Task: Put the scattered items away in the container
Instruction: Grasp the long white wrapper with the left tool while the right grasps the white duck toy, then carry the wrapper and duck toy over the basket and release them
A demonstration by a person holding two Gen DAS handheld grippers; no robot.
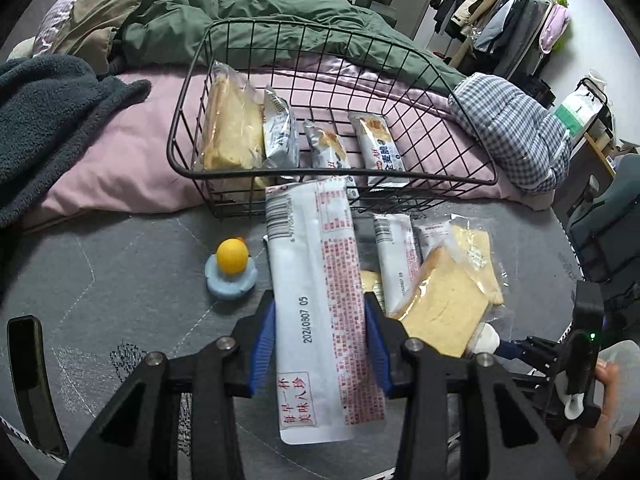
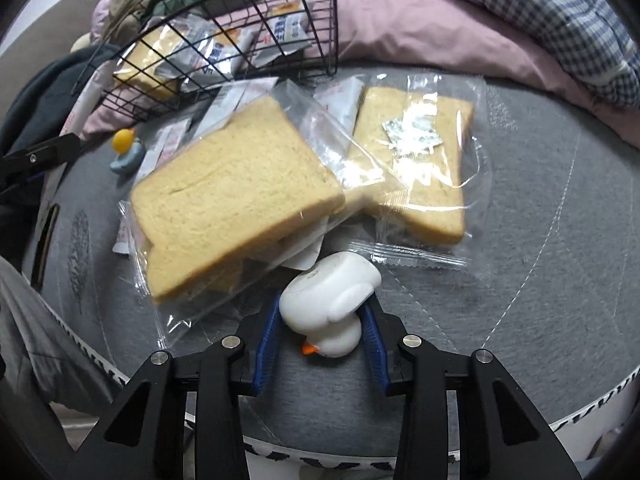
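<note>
Sachet [image 1: 320, 292] clamped in left gripper [image 1: 320, 344]; right gripper [image 2: 320, 332] grips white duck [image 2: 332, 304].

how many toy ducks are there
2. A white duck lies tipped over between the right gripper pads. A yellow-headed duck sits on the grey mat left of the bread packs. Packets might hide more.

Left gripper [image 1: 320, 344] clamped — right gripper [image 2: 322, 332] clamped, both angled downward
</note>
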